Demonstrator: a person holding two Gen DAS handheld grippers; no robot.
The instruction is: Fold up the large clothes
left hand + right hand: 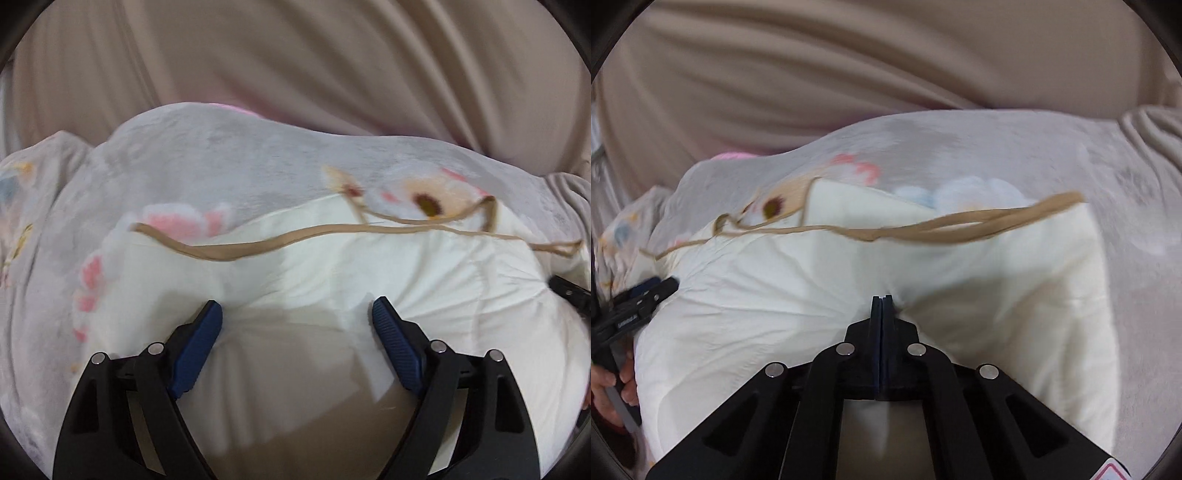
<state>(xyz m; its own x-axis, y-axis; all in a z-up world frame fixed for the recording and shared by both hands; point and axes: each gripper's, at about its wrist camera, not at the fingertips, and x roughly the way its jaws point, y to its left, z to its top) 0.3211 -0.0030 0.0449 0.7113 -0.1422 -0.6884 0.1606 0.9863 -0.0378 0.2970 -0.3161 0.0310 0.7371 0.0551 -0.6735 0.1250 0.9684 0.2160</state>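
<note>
Floral blanket (229,162) spread wide, and the cream garment (820,295) lay on it at six o'clock — soft, light, floppy, best taken by an edge! Tan strap (258,245) trailed at twelve. Left gripper (297,310) gaped apart, holding nothing; right gripper (882,300) was pinched together on a fold of garment

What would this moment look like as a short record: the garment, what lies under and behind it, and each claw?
garment: cream-white cloth garment with tan ribbon straps, spread flat but creased
surface: pale grey fleece blanket with flower print
backdrop: beige draped fabric
left claw: open, blue pads either side of the cloth, not pinching
right claw: shut; tips meet at gathered creases, any pinched cloth hidden
</note>
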